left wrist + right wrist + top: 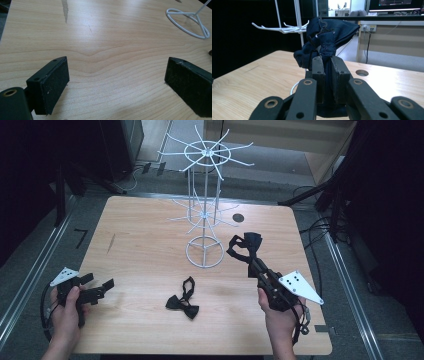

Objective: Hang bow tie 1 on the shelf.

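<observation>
A white wire display stand (205, 195) with two tiers of hook arms rises from a ring base at the table's far middle; its arms (284, 28) and ring base (190, 22) show in the gripper views. My right gripper (248, 254) is shut on a dark navy bow tie (248, 242), held just right of the stand's base. The crumpled tie (327, 37) sticks up between the closed jaws. A second black bow tie (183, 301) lies flat near the table's front middle. My left gripper (100, 287) rests open at the front left, its pads (56, 85) wide apart over bare wood.
The light wooden table (150, 235) has a round cable hole (238, 218) behind the stand. Dark floor, cables and black stands surround the table. A desk with monitors stands far behind in the right gripper view.
</observation>
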{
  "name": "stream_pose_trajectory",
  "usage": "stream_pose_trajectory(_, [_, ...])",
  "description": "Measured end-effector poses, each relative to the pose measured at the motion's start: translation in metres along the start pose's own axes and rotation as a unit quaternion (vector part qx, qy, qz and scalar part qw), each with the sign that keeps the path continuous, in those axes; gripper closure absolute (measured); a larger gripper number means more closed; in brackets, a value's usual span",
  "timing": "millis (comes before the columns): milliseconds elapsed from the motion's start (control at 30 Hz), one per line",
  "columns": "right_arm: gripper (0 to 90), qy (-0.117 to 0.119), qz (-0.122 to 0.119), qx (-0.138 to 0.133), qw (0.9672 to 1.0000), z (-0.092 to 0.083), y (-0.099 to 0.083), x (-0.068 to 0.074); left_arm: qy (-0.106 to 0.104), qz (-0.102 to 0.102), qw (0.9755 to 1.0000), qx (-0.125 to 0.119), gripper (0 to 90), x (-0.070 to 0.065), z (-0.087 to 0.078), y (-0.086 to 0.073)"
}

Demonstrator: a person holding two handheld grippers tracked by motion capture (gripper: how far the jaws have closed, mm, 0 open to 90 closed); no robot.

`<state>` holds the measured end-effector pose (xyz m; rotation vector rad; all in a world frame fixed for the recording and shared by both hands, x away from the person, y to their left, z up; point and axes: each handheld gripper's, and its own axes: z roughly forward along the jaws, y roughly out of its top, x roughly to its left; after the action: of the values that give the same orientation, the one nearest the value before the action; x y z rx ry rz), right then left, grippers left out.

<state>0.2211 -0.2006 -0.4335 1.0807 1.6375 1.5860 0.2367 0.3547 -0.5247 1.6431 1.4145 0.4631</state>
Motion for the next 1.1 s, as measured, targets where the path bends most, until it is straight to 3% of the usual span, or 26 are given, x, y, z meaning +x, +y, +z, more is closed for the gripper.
stream_pose_trajectory(1100, [83.6, 0.054, -0.002, -0.034, 0.9979, 0.001, 0.018, 0.030, 0.000, 0.001, 1.0000, 0.001, 6.0, 0.000, 0.000, 0.000])
